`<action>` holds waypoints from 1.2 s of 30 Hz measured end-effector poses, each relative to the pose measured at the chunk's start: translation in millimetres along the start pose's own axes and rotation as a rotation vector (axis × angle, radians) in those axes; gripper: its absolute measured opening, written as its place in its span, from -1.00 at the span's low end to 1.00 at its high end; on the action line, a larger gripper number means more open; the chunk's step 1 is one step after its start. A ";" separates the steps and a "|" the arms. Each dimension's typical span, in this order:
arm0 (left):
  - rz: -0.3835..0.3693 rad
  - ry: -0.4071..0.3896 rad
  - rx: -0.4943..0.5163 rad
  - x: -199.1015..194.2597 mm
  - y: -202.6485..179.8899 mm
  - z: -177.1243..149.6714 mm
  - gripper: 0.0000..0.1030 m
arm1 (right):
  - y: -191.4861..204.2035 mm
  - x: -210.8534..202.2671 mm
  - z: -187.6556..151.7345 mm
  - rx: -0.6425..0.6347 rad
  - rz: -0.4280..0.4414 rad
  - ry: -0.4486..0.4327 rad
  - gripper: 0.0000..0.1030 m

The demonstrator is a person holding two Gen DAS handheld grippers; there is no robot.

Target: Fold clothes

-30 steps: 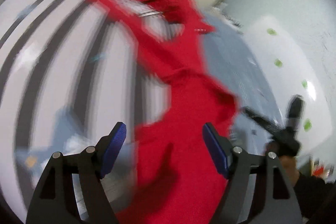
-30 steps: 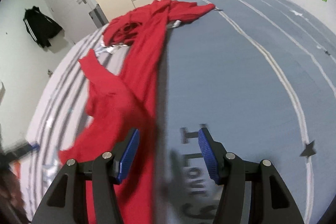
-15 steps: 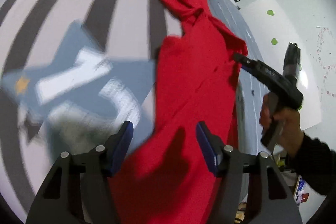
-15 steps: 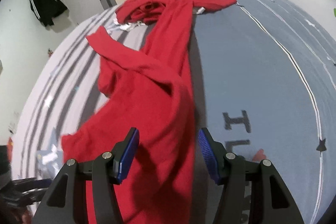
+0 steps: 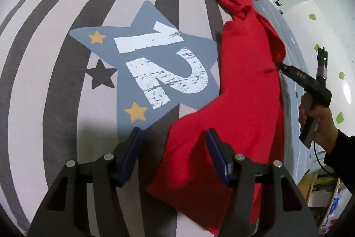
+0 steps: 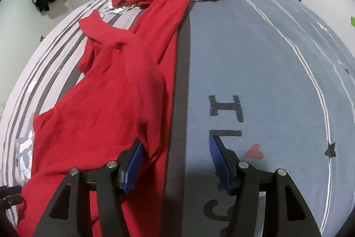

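**Red garment stretched out, both grippers poised at its near end**

Fingers (image 5: 133, 148) of the left gripper (image 5: 174, 151) stand spread, empty, over the red garment (image 5: 246, 86)'s near corner. On the right gripper (image 6: 175, 159), the fingers (image 6: 216, 153) are likewise apart, the left one touching a raised fold. Neither grips cloth; they seem placed to take the hem's two corners. Twisted and unfolded, the garment lies on the bed (image 6: 255, 54), its long axis running away from both cameras.
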State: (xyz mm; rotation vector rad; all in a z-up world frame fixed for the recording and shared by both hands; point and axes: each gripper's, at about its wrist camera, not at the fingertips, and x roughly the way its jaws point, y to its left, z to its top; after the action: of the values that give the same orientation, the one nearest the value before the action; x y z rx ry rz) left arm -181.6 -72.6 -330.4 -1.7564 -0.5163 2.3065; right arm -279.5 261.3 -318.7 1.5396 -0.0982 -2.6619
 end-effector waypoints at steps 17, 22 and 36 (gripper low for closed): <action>-0.355 -0.046 0.262 -62.4 -131.7 -62.2 -0.85 | -8.2 -1.6 2.8 0.011 0.010 0.017 0.06; -0.503 0.030 0.404 -40.3 -220.7 -100.6 -0.71 | -16.7 -11.3 1.4 0.000 0.024 0.011 0.06; -0.060 -0.108 0.229 -15.0 -81.0 -43.4 -0.29 | -6.7 -96.6 -97.4 -0.024 0.138 0.010 0.10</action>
State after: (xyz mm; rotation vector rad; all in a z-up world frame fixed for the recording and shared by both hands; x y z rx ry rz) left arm -140.1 3.2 -295.8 -1.4984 -0.3022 2.3235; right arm -147.1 274.2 -284.4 1.4821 -0.1652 -2.5401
